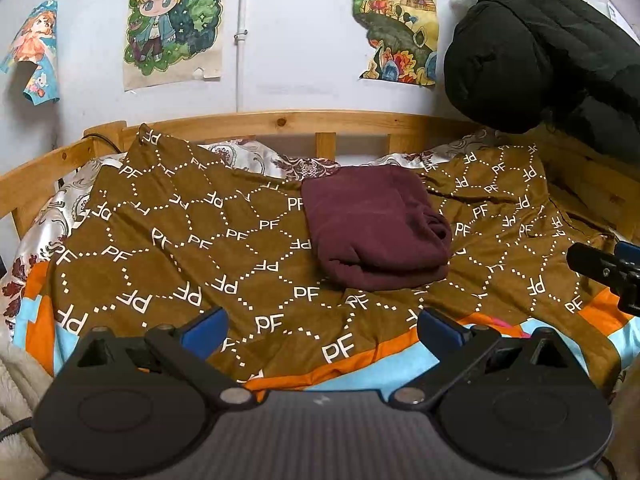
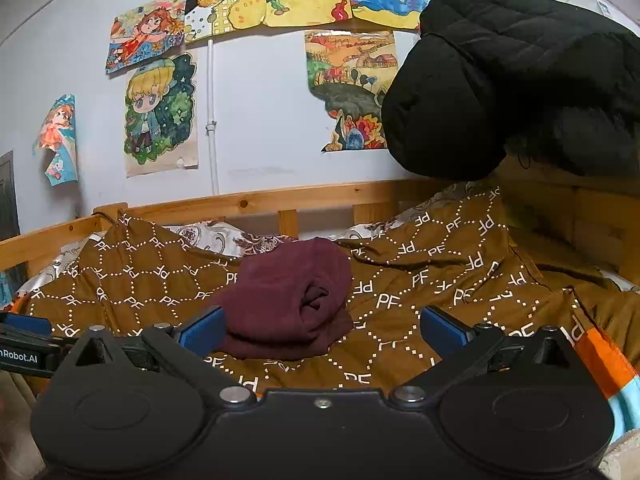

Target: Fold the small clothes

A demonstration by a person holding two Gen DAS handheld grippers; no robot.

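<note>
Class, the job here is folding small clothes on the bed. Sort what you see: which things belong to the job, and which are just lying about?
Belong to the job:
maroon garment, folded on the brown blanket
left hand-held gripper, open
right hand-held gripper, open

Just lying about:
black jacket
drawings on the wall
wooden bed frame

Open brown blanket (image 1: 180, 248) is lying left of the folded maroon garment (image 1: 376, 232); a black jacket (image 1: 540, 48) is overhanging the bed's right end.
</note>
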